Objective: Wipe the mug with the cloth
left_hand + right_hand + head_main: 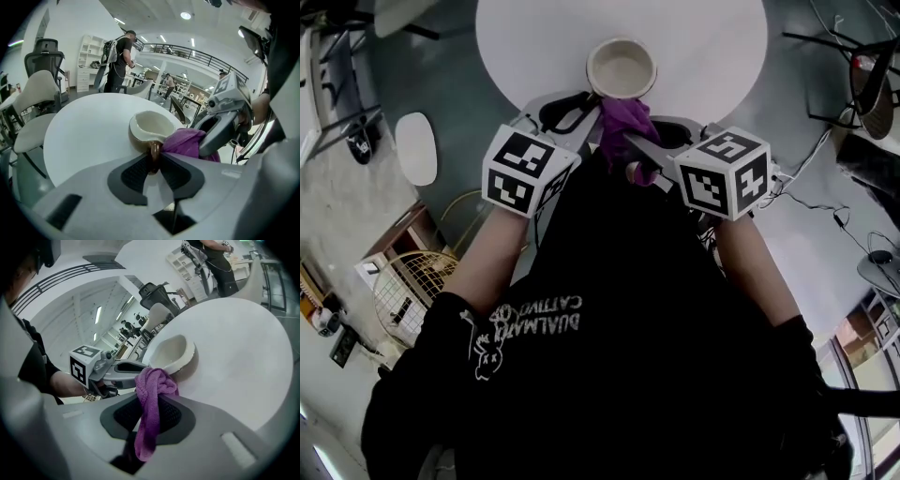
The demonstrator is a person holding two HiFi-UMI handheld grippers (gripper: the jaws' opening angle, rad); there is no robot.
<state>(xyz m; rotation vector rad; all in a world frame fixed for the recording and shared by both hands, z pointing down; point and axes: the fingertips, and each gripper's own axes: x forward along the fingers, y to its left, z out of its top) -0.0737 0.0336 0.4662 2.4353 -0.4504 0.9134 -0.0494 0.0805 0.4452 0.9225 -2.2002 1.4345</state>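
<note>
Left tongs [155, 161]: closed on mug [151, 127] handle.
Right tongs [151, 399]: closed on purple cloth [149, 427]; loose tail hung down, bunched end held against mug side.
Surface [712, 47]: white, round; mug stood upright near its edge, just ahead of both tongs.

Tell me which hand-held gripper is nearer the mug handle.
Left. The left hand-held gripper has the mug handle pinched between its jaws; the right hand-held gripper, clamping the purple cloth, is beside the mug.
</note>
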